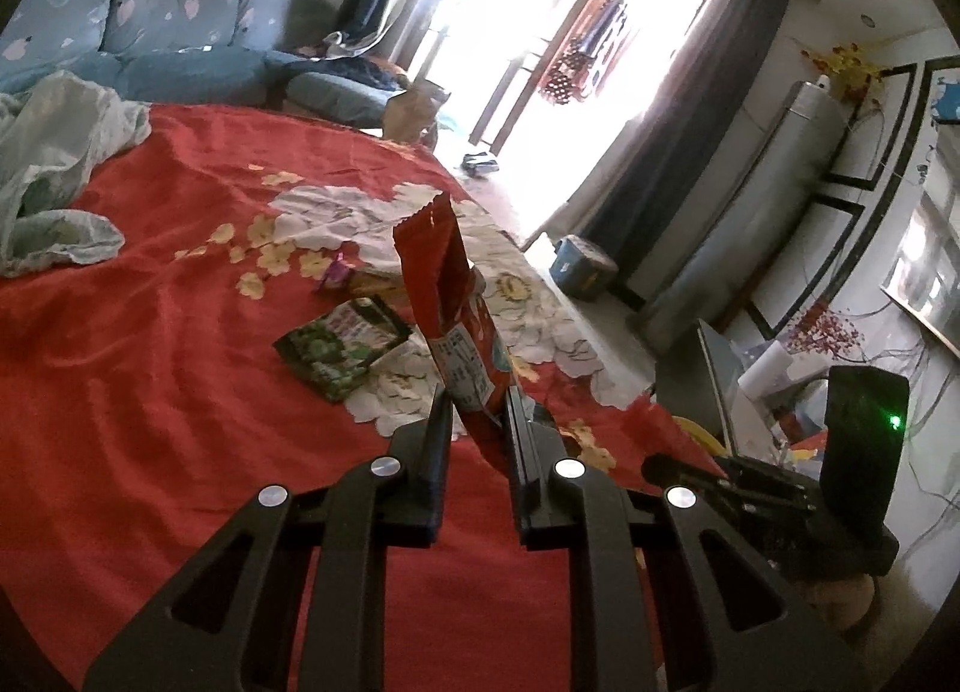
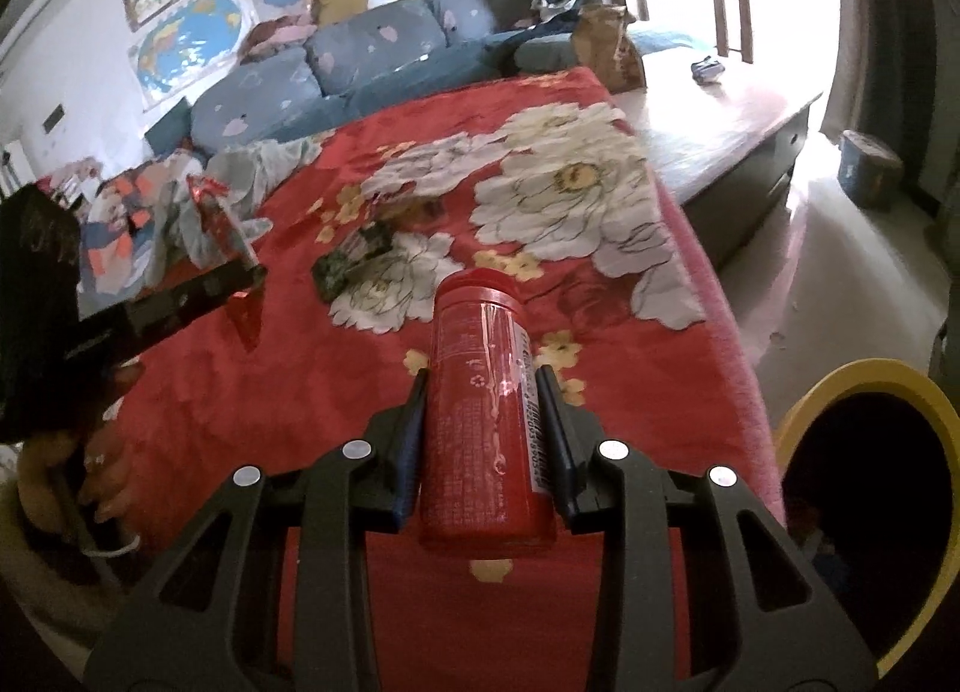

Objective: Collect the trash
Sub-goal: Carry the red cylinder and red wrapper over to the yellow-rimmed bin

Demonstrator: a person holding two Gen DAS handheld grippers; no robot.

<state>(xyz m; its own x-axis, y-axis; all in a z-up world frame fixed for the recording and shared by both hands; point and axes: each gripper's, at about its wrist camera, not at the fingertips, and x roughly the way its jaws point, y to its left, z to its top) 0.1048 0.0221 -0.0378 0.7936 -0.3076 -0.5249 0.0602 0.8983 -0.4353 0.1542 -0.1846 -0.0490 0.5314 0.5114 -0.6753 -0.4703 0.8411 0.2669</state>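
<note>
Pinching a red snack wrapper (image 1: 456,326) near its lower end, the left gripper (image 1: 477,410) holds it upright at the centre of the left wrist frame, above the red flowered bedspread (image 1: 180,362). A green wrapper (image 1: 339,347) lies on the bedspread just left of it. The right gripper (image 2: 483,392) clamps a red can (image 2: 486,410) at centre frame; a yellow-rimmed bin (image 2: 870,392) sits at lower right.

So the count: two tongs, one red snack wrapper (image 1: 447,296), one red can (image 2: 486,422), one green wrapper (image 1: 342,350), one small purple scrap (image 1: 336,275), one yellow-rimmed bin (image 2: 870,386), one crumpled pale plastic bag (image 1: 54,176), one red flowered bedspread (image 1: 180,332).
</note>
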